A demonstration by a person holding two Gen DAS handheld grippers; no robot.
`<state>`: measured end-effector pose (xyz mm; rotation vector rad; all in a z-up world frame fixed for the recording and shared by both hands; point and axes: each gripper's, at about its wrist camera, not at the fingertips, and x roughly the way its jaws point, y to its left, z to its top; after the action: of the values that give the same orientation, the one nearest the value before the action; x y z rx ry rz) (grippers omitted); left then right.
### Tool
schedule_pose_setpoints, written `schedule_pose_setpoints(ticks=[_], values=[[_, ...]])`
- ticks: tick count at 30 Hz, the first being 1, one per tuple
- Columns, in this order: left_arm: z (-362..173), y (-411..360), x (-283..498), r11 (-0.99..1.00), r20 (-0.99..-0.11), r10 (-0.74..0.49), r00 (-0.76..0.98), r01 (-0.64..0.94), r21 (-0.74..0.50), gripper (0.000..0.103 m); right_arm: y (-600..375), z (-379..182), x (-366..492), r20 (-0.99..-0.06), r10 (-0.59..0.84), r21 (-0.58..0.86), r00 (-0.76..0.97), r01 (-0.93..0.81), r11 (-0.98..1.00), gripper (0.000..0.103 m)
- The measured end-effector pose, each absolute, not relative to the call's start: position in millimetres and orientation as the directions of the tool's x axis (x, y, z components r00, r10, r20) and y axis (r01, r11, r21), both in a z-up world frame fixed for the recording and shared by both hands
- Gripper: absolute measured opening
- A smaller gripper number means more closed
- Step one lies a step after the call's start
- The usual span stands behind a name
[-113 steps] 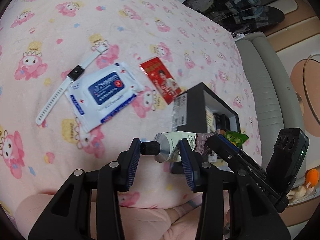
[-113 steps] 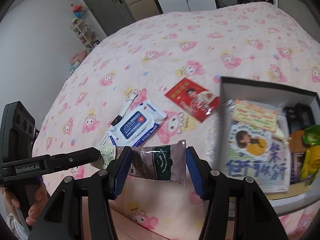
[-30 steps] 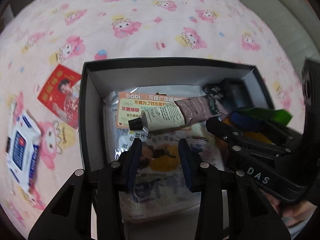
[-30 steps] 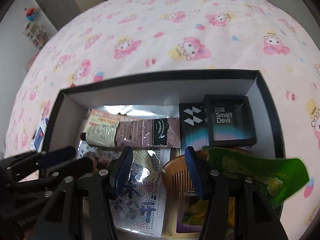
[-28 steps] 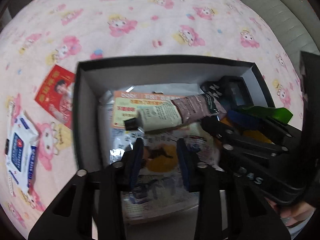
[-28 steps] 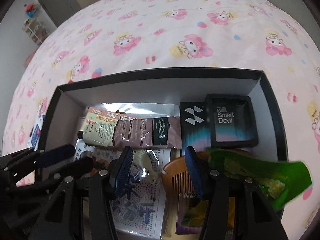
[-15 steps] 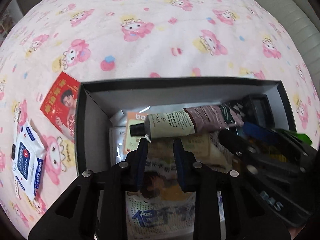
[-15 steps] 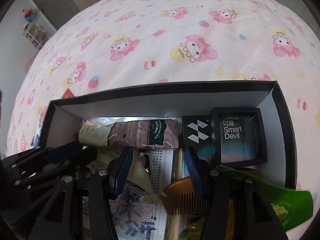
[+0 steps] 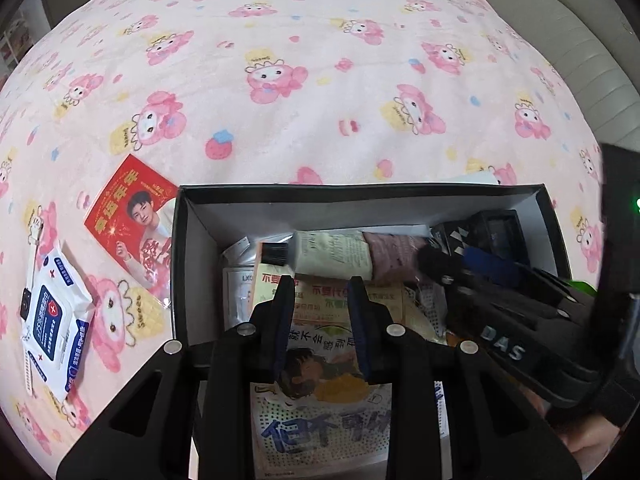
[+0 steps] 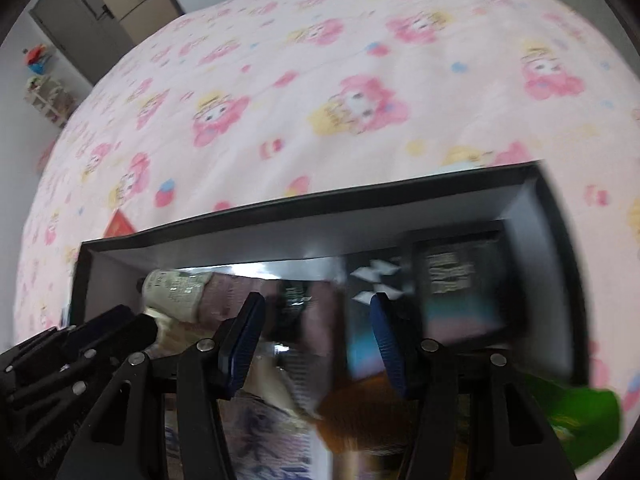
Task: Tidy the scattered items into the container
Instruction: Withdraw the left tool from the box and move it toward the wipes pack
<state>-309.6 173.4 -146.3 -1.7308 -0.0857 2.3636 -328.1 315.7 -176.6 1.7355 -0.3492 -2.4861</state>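
bedspread [image 9: 320, 40]: pink, cartoon print | box [image 9: 180, 240]: blk, white inside | packet [image 9: 132, 216]: red | wipes [image 9: 56, 328]: white/blue

Premises: a domestic bedroom. The work surface is a bed covered by a pink fleece blanket [image 9: 320, 60] printed with cartoon rabbit figures. A padded grey headboard [image 9: 560, 28] borders it in the left wrist view. The right wrist view shows a grey door [image 10: 76, 20], a cardboard box [image 10: 136, 4] and a small white shelf unit [image 10: 48, 96] holding coloured items against a white wall.
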Motion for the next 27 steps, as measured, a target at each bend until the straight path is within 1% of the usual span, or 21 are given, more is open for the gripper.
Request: schedule_pose_setpoints(ticks=[3,6,15,18,21,24,27], values=[[-145.2,171.3,-307.5,-0.974,-0.936,0.209,-0.283,-0.147,-0.173,0.027,309.2,-179.7,-330.8,-0.898,-0.275,0.303,-0.343,-0.028,-0.953,0.052],[-145.3,168.0,-307.6,-0.974,-0.937,0.212,-0.277,-0.143,-0.178,0.027,302.9,-180.7,-329.5,-0.896,-0.271,0.292,-0.352,-0.006,-0.956,0.053],[-142.5,169.0,-306.1,-0.961,-0.919,0.266,-0.291,-0.154,-0.230,0.027,303.6,-157.3,-300.7,-0.906,-0.145,0.165,-0.398,-0.015,-0.986,0.053],[-133.2,168.2,-296.2,-0.952,-0.902,0.298,-0.311,-0.166,-0.257,0.031,304.2,-149.1,-290.7,-0.905,-0.101,0.121,-0.413,-0.021,-0.992,0.053],[-121.7,166.5,-282.0,-0.952,-0.892,0.295,-0.343,-0.182,-0.245,0.034,298.2,-143.8,-282.1,-0.898,-0.085,0.099,-0.431,-0.012,-0.995,0.053],[-112.7,159.1,-269.0,-0.950,-0.884,0.303,-0.356,-0.186,-0.250,0.034,289.2,-135.4,-269.7,-0.888,-0.042,0.051,-0.457,-0.007,-0.999,0.053],[-102.1,148.9,-253.1,-0.945,-0.873,0.318,-0.371,-0.199,-0.259,0.034,279.8,-124.4,-252.1,-0.868,-0.040,0.041,-0.495,0.009,-0.999,0.053]])
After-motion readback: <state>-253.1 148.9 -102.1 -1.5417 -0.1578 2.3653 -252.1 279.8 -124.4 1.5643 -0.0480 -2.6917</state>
